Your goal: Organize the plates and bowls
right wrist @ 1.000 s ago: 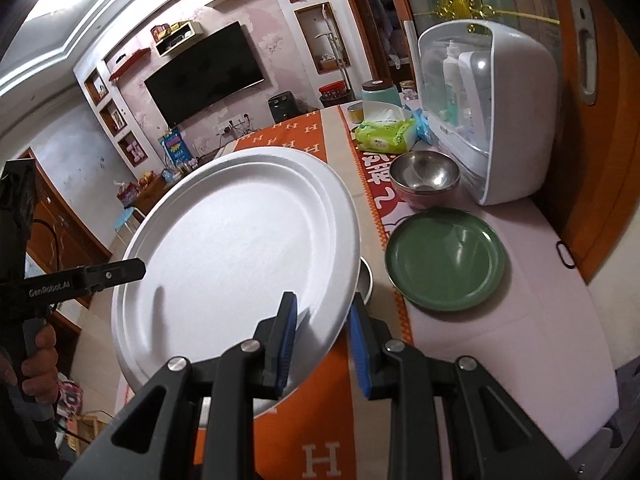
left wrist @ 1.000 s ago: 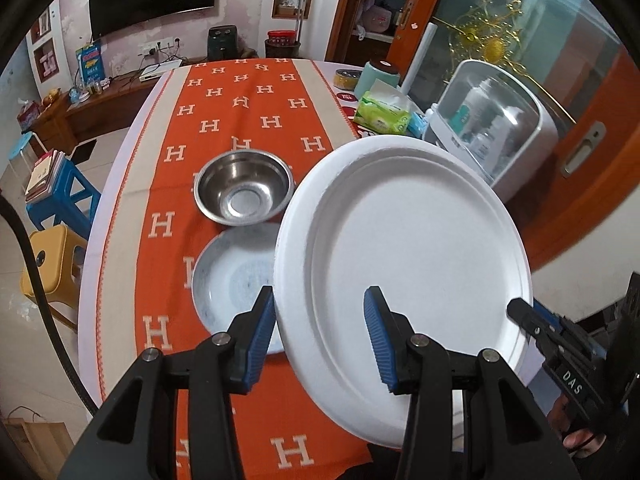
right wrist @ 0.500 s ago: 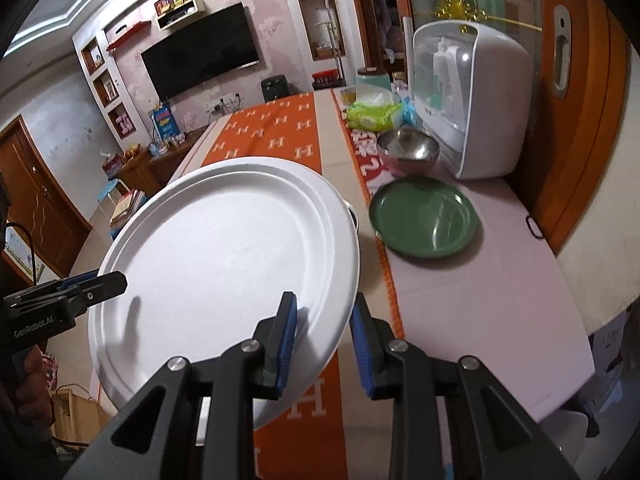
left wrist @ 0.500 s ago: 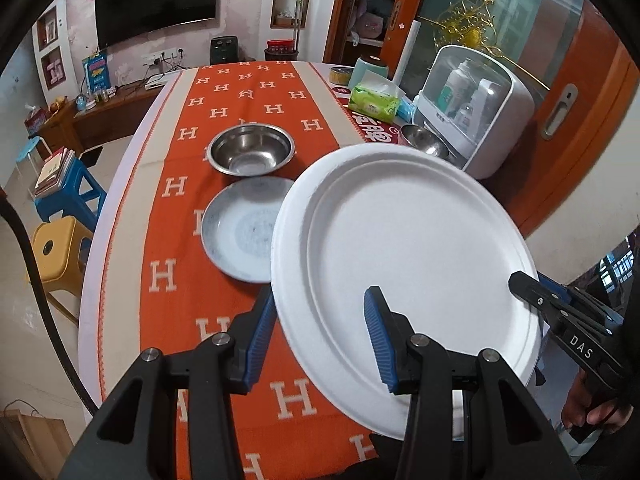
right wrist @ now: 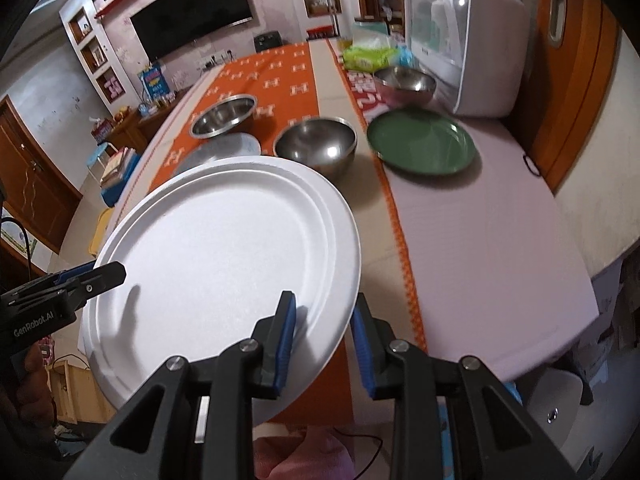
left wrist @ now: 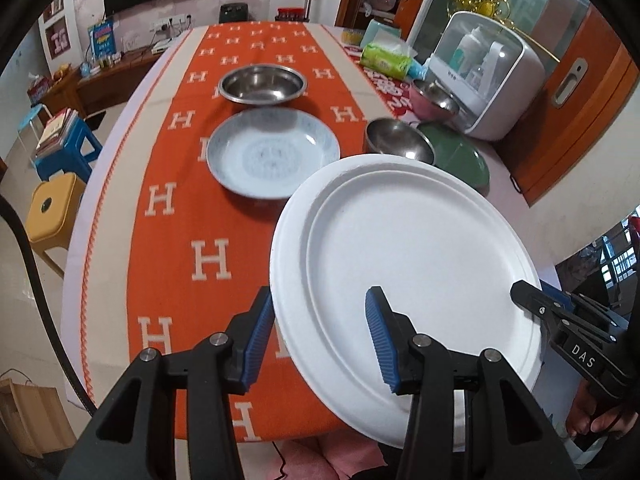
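My left gripper (left wrist: 318,336) and right gripper (right wrist: 322,338) each pinch the white plate's (left wrist: 408,264) rim, opposite sides. Judged light, thin, bendable; hold the rim near the table (right wrist: 480,248) edge.

White plate (left wrist: 404,248), green plate (right wrist: 422,145), orange H-patterned cloth (left wrist: 208,216), blue gripper pads (left wrist: 376,336).

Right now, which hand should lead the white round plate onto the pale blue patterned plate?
Left: the left gripper holds the white round plate on the side nearest the pale blue patterned plate.
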Tool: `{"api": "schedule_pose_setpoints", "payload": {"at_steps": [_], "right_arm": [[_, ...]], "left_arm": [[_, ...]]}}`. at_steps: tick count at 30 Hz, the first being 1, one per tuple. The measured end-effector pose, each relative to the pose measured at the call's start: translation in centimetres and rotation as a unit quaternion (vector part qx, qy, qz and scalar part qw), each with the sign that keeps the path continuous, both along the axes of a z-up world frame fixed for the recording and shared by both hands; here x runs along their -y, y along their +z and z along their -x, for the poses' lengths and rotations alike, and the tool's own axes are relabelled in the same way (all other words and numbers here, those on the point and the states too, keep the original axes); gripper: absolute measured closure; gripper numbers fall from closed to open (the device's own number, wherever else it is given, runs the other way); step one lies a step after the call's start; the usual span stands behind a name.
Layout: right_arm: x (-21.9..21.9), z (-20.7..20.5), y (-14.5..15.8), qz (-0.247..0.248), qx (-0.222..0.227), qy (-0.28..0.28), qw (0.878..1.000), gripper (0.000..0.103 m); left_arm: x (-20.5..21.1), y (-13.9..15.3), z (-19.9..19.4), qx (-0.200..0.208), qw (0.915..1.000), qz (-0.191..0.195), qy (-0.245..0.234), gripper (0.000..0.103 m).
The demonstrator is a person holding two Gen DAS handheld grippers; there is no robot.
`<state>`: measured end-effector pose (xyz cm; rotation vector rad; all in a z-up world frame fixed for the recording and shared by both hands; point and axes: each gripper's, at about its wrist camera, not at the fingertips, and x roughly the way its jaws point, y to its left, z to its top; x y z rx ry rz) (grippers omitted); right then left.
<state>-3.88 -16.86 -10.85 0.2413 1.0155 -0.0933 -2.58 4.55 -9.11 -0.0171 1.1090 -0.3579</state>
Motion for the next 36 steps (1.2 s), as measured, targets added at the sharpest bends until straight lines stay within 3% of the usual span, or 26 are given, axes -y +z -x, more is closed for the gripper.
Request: {"api": "schedule_pose_setpoints", "payload": {"at_steps": [9,20,27,36], "right_arm": [[0.2,0.0,-3.5,-0.01,-0.04,-0.015,0.999,0.074],[2.7,-2.3,-7.7,-0.033,-0.082,-0.038,0.995,0.073],[3.8,-3.9,-9.2,-0.036,-0.112,-0.03,0.993,0.073],[4.7,-5.3,-10.5,-0.049,-0.157,0.004,0.986,0.073]], "left_arm": [[0.6,-4.1,-0.6,-0.027,0.9996,-0.004,-0.002,0.058],[3.9,-7.7,-2.8,-0.022,0.9987,-0.036,-0.03,0.058],[5.3,-9.2,-3.5,-0.05,0.9965,-0.05,-0.043,0.058],[5.9,-10.6,-4.3,-0.1,0.9928,-0.06,-0.027,0.058]]}}
